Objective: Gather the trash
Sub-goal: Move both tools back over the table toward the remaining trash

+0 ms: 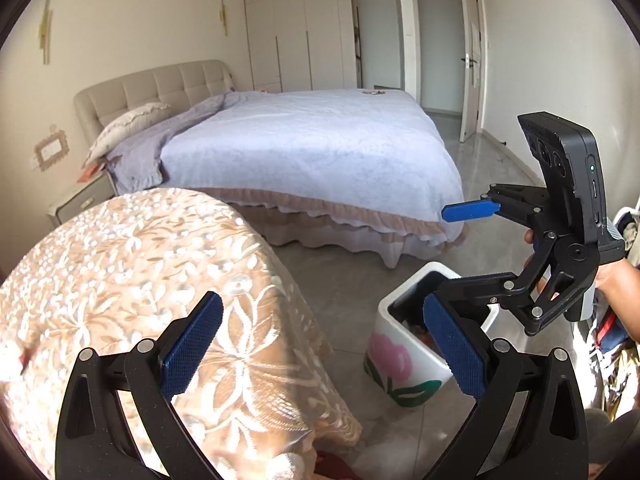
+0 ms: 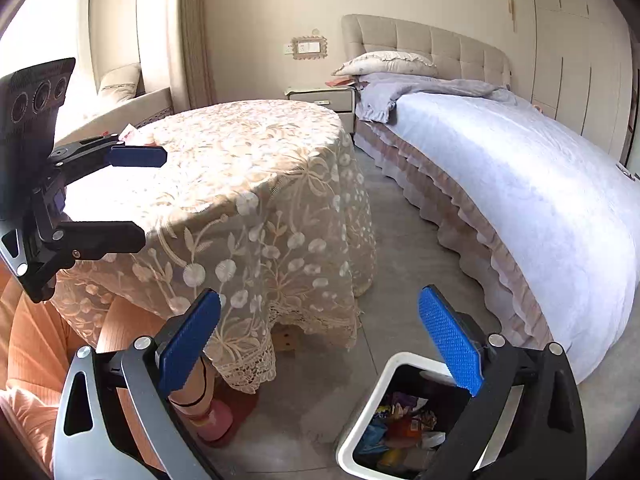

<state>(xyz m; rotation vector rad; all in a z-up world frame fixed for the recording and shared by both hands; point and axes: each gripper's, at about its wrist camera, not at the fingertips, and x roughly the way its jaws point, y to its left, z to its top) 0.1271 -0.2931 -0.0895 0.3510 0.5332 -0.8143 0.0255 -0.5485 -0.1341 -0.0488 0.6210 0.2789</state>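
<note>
My left tongs (image 1: 320, 344) are spread wide with nothing between the blue pads, and my right tongs (image 2: 320, 340) gape the same way, empty too. Just beneath and beyond my right tongs stands the white square plastic bin with a pink flower painted on its side (image 2: 362, 420), its mouth open and holding a jumble of crumpled coloured wrappers (image 2: 400, 428). Ahead of my left tongs, on the far side of the round tabletop under a cream lace floral cloth (image 2: 248, 168), lies a small pale scrap with red print (image 2: 129, 133), seemingly paper; I judge that to be what remains to collect, though it is too small to tell for certain. Such a scrap should be very light, limp and easy to crush, so I would pinch it at a raised edge or corner and not press flat into the lace, which could snag or bunch in the pads. To the right of both tongs runs the wide bed with a pale lilac quilt (image 1: 312, 152); it stands apart from the bin. The drooping cloth hem and the person's legs under the tabletop crowd the space to the left of my right tongs.
</note>
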